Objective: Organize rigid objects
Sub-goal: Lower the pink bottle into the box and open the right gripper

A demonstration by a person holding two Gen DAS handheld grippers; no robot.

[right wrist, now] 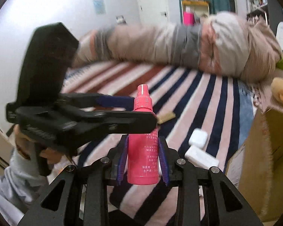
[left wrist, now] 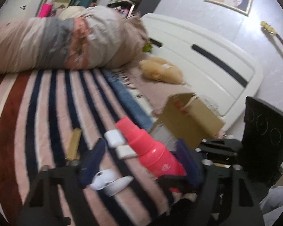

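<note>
Apparently the sorting is at an early or middle stage: the cardboard box (right wrist: 264, 160) stands open at the right edge of the striped blanket (left wrist: 47, 103), its inside cannot be seen from either view, and several small things lie loose on the bed. One item is in hand. The pink spray bottle (right wrist: 143, 150) is clamped upright by its lower body in the right gripper (right wrist: 143, 141), clear of the blanket and left of the box. The left gripper (left wrist: 141, 146) reaches in around the bottle's upper part with its jaws apart; in its own view a gap shows between one pad and the bottle, so I judge it is not gripping. Left to put away, by my count: two white cases (left wrist: 115, 138) lying side by side near the box, one tan stick-shaped box (left wrist: 73, 145) further left, and a white rounded object (left wrist: 107, 180) close under the left gripper, too blurred to say whether it is one piece or two. Behind them lie one rolled duvet (left wrist: 66, 43) at the far side and one plush toy (left wrist: 160, 71) far right, which are soft and probably not part of this job.
</note>
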